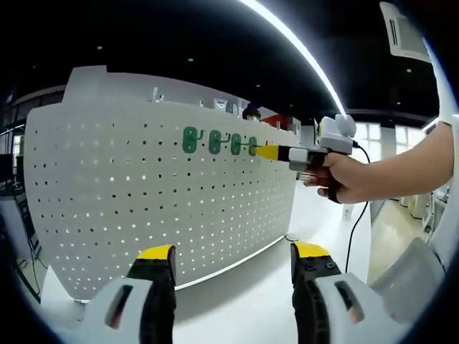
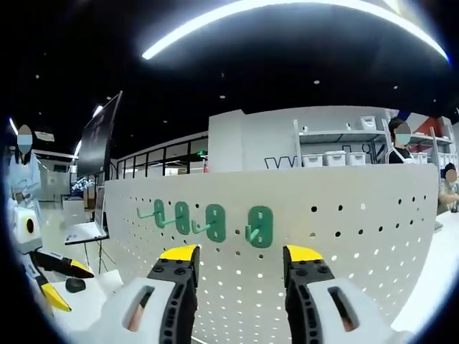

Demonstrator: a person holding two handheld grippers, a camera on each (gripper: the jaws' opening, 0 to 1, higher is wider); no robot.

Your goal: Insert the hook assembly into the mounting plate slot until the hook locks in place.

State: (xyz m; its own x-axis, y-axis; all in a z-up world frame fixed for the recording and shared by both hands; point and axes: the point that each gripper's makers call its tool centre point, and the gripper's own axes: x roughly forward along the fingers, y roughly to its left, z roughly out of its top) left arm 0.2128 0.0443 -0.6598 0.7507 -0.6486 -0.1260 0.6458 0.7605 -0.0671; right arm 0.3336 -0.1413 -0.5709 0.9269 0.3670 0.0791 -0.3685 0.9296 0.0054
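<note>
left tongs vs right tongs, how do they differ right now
The left tongs hang low, well back from the pegboard, over the white table. The right tongs, in a hand, are raised, tips at the green hooks. Both have yellow tips, are open and hold nothing.

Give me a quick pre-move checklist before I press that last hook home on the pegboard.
1. Four green hooks in view on the pegboard: ok.
2. Right gripper at the rightmost hook: ok, its tip meets that hook where the left gripper view shows it.
3. Right jaws empty: ok, open, nothing between them.
4. Left gripper out of the way: ok, open, low, off the board.
5. Hook locked in its slot: cannot tell.
</note>
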